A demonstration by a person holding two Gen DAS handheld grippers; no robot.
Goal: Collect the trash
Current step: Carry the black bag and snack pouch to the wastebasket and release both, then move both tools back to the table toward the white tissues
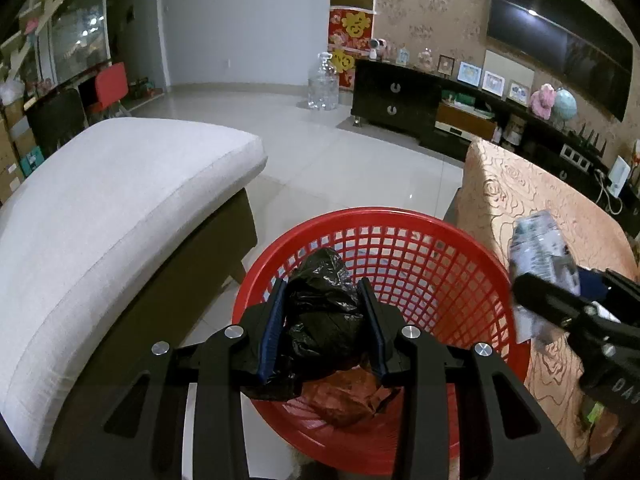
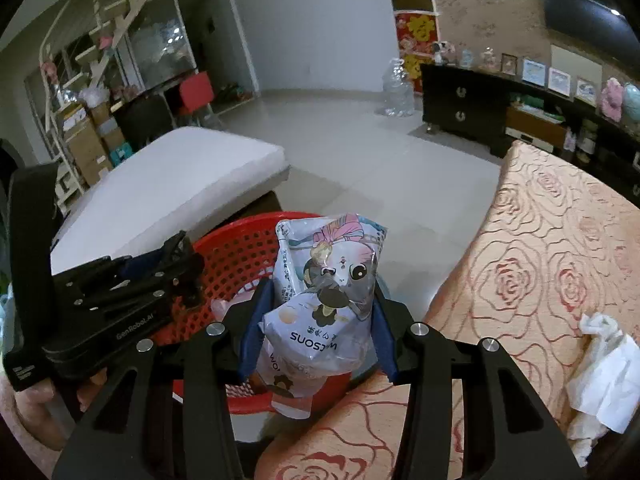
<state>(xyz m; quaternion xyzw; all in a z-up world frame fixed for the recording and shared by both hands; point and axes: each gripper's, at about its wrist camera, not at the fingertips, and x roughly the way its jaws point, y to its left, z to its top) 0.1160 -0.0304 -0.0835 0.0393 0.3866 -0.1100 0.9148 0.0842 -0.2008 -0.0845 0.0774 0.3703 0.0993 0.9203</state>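
The left gripper (image 1: 324, 312) squeezes a crumpled black plastic bag (image 1: 320, 320) over the round red plastic basket with holes (image 1: 420, 248), where a brownish wrapper (image 1: 348, 400) lies half hidden, while the right gripper (image 2: 316, 320) pinches a white cartoon packet (image 2: 328, 280) by the rim, its bottom cut off.

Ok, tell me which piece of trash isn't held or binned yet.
The white tissue, lying loose on the rose-patterned cloth. The black bag and the printed packet are each clamped in a tool; an orange wrapper is already in the basket.
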